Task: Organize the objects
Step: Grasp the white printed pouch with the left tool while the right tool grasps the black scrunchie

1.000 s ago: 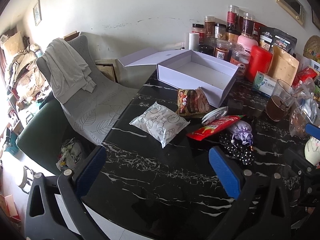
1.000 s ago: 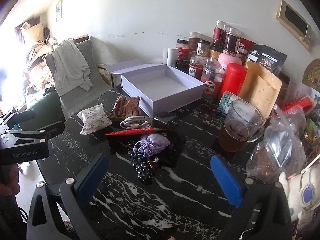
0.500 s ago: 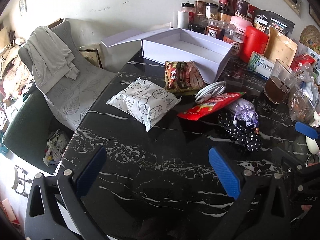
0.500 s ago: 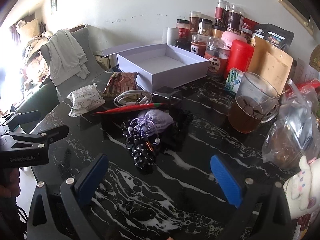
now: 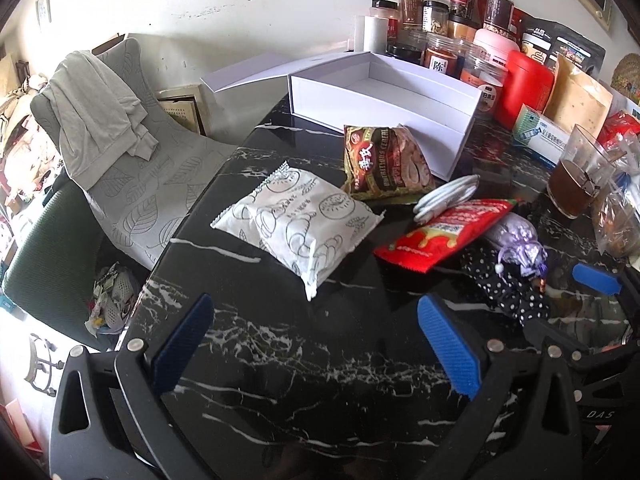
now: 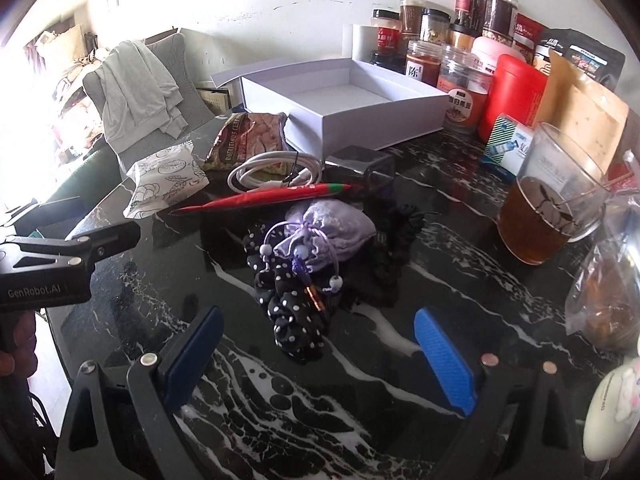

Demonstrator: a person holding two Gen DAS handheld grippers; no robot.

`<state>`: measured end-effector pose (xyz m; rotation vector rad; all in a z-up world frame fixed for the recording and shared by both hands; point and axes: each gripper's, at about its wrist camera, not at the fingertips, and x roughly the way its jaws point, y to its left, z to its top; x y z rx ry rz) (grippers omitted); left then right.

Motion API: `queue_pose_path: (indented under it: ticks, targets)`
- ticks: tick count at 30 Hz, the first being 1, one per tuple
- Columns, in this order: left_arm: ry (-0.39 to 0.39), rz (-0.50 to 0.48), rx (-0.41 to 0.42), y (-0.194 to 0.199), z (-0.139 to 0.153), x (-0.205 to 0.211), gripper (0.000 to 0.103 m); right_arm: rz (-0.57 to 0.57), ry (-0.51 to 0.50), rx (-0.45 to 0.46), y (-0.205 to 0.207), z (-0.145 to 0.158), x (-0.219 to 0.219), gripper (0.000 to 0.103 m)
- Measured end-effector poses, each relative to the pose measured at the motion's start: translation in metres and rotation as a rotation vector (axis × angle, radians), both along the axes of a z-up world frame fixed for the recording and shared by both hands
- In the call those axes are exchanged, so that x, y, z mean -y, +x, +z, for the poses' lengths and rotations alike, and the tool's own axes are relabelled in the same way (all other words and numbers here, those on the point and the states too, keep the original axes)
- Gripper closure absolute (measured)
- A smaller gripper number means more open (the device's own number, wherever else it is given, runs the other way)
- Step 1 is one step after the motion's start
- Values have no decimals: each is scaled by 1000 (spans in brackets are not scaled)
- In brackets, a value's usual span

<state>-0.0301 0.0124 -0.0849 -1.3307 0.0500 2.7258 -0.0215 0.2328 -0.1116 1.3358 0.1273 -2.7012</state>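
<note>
An open white box stands at the back of the black marble table; it also shows in the right wrist view. In front lie a white snack bag, a brown cereal packet, a coiled white cable, a red sachet, a lilac drawstring pouch and a black polka-dot scrunchie. My left gripper is open and empty, just short of the white bag. My right gripper is open and empty, just short of the scrunchie.
Jars, a red canister and pouches line the back wall. A glass of brown drink and a plastic bag stand at right. A grey chair with a garment is left of the table edge.
Both grippers have moved forward and lower toward the objects: the left closer to the white bag, the right closer to the scrunchie and pouch. Both stayed open.
</note>
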Motion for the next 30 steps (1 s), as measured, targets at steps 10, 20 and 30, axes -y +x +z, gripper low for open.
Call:
queue_pose_path:
  ticks: [10, 20, 30]
  targets:
    - [21, 20, 14, -44, -2, 11, 1, 85, -21, 52, -16, -11, 14, 17]
    - [5, -18, 57, -90, -13, 9, 1, 131, -3, 74, -29, -17, 22, 35]
    - [34, -50, 51, -117, -25, 7, 4, 132, 11, 64, -30, -17, 17, 57]
